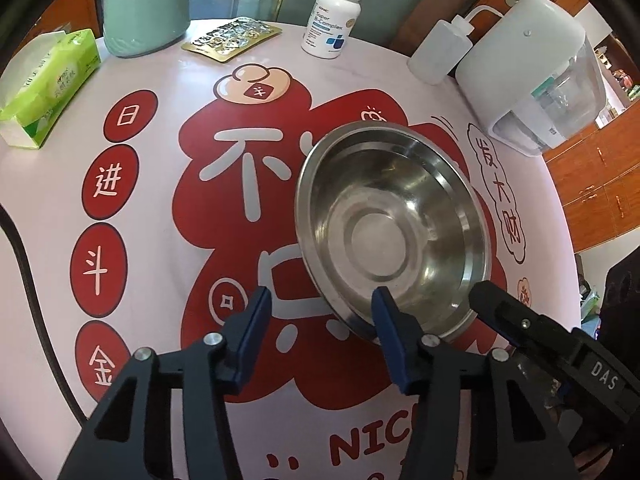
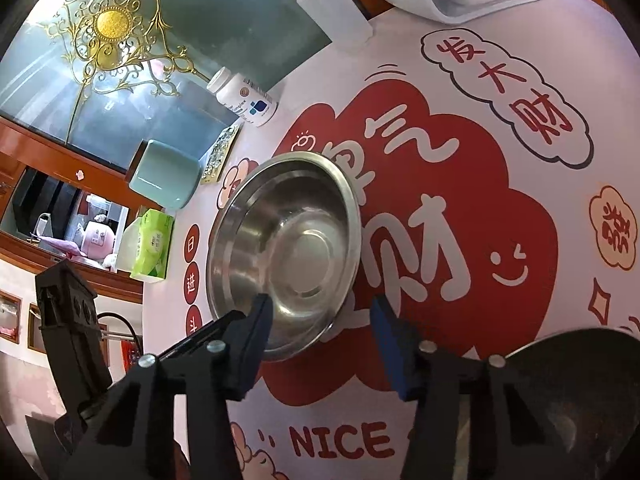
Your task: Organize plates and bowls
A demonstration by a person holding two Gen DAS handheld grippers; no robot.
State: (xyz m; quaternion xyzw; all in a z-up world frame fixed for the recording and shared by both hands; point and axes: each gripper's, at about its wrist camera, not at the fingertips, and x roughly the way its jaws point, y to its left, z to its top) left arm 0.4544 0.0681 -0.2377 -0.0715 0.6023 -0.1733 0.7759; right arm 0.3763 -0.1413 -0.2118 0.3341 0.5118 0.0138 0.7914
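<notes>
The steel bowl [image 1: 394, 236] sat upright on the tabletop [image 1: 160, 208]. The left claw [image 1: 322, 320] and right claw [image 2: 320, 326], each part open, straddled its near rim, seemingly unclamped. Next, I judged: pinch, lift.

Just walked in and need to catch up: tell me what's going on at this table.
A person is working with a handheld gripper in each hand over a steel bowl on a printed table cover. The left gripper straddles the bowl's near rim, one finger inside and one outside; the right gripper does the same from the other side. Neither pair of pads visibly presses the rim, so the bowl is not yet gripped. A supplement bottle, tissue pack and green container sit behind it.
</notes>
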